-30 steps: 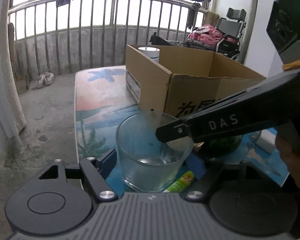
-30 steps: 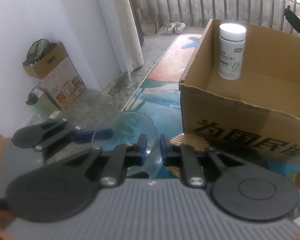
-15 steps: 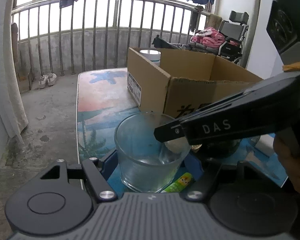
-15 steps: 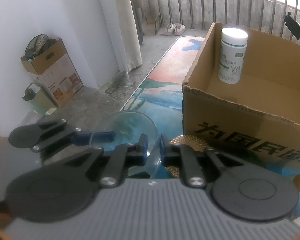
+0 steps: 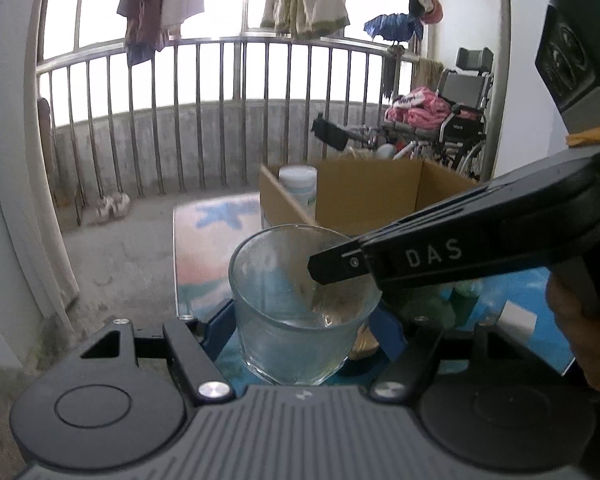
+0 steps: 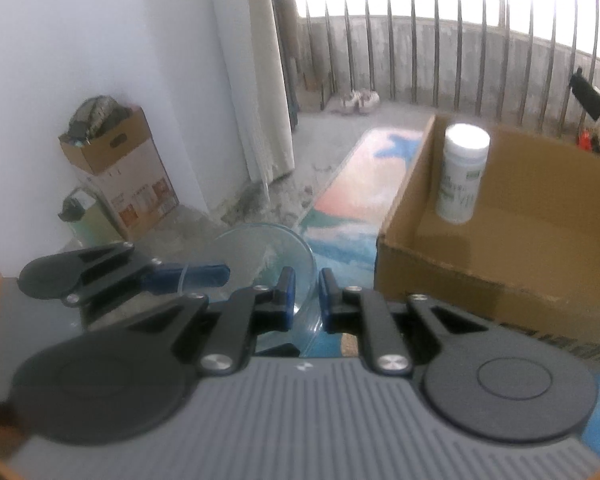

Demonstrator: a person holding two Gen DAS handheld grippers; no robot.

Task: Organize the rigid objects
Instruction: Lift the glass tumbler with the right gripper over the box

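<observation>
A clear glass cup hangs above the table between the blue pads of my left gripper, which is shut on its sides. My right gripper is shut on the cup's rim wall; in the left wrist view it reaches in from the right as a black arm. One blue finger of the left gripper shows beside the cup in the right wrist view. Behind stands an open cardboard box holding an upright white bottle.
The table has a colourful printed top with small items at its right, among them a white block. A metal railing and a wheelchair lie beyond. More boxes stand on the floor at the left.
Both grippers have risen together with the glass cup held between them. The box and table now sit lower and farther off in both views. Neither grip has changed.
</observation>
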